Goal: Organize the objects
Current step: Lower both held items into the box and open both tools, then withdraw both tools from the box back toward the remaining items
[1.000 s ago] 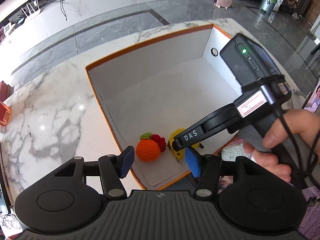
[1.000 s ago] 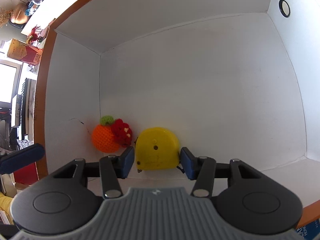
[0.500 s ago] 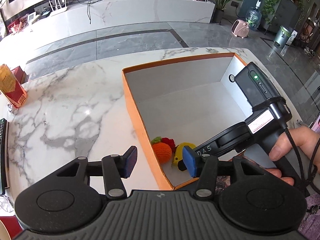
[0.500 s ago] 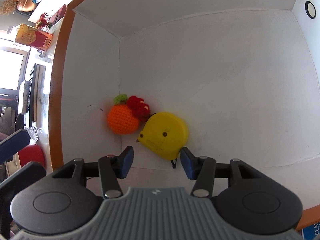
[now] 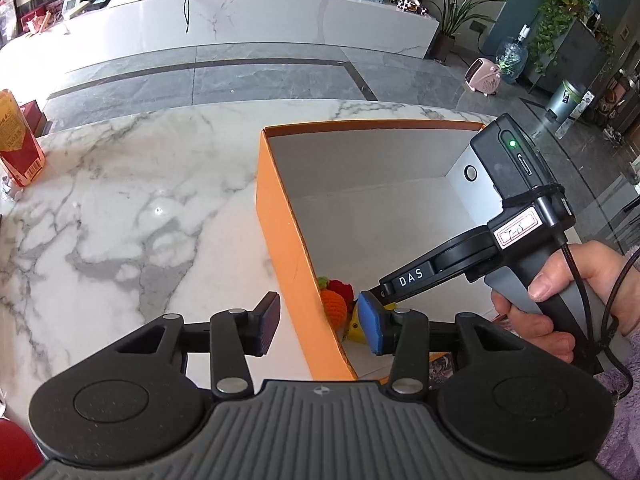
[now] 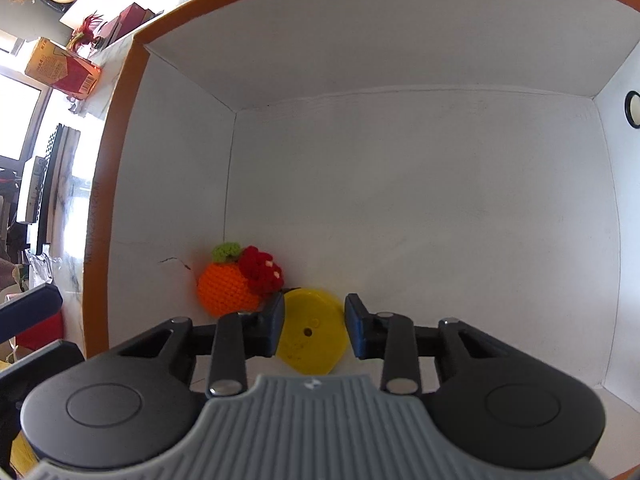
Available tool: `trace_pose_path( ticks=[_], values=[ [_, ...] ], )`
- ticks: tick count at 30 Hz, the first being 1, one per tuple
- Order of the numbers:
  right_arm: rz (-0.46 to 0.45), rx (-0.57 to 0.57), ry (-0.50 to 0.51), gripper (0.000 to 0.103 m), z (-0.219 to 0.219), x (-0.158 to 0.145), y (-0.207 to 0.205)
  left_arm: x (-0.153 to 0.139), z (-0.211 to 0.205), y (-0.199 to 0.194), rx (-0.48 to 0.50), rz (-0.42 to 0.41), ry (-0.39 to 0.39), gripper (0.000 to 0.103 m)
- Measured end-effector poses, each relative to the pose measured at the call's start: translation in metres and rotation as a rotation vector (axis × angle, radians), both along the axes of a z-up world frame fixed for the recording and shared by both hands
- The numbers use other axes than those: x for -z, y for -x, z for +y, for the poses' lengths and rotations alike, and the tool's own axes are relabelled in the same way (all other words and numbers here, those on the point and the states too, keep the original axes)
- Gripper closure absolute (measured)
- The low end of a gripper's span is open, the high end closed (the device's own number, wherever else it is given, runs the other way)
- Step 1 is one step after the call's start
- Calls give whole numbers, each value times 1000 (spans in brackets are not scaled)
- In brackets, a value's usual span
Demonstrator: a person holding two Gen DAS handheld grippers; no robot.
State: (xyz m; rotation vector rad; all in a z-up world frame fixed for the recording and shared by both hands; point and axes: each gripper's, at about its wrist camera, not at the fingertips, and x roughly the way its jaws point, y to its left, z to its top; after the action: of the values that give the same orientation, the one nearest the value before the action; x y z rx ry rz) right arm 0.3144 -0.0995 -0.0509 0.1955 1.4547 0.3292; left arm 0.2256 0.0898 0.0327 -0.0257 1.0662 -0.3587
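The right gripper (image 6: 314,330) has its blue-padded fingers spread apart on either side of a round yellow plastic tape measure (image 6: 312,338) lying on the floor of the orange-rimmed white cardboard box (image 6: 400,184), beside a crocheted orange fruit (image 6: 226,286). The left gripper (image 5: 320,322), fingers likewise apart, hangs over the box's orange wall (image 5: 288,236) above the white marble tabletop (image 5: 120,208).

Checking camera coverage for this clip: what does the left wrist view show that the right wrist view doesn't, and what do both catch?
Only the left wrist view shows the open left gripper, the right hand and the box's orange outer wall. Only the right wrist view shows the open right gripper straddling the yellow tape measure. Both show the crocheted orange and the red carton.
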Motion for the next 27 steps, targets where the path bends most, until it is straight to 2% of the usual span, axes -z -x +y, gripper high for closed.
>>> trace_pose_path(
  ticks=[9, 11, 15, 19, 23, 27],
  values=[
    [3, -211, 20, 69, 16, -6, 16, 12, 1, -6, 8, 27, 14, 54],
    [13, -222, 17, 71, 16, -8, 20, 13, 2, -7, 7, 29, 20, 55],
    [142, -195, -93, 88, 8, -1, 25, 13, 2, -8, 9, 35, 22, 56],
    [154, -186, -121, 88, 6, -3, 31, 13, 2, -9, 2, 37, 19, 56],
    [199, -183, -172, 93, 5, -2, 40, 13, 2, -9, 1, 45, 17, 56],
    [151, -198, -140, 93, 5, -14, 49, 11, 1, -5, -6, 36, 10, 56]
  ],
)
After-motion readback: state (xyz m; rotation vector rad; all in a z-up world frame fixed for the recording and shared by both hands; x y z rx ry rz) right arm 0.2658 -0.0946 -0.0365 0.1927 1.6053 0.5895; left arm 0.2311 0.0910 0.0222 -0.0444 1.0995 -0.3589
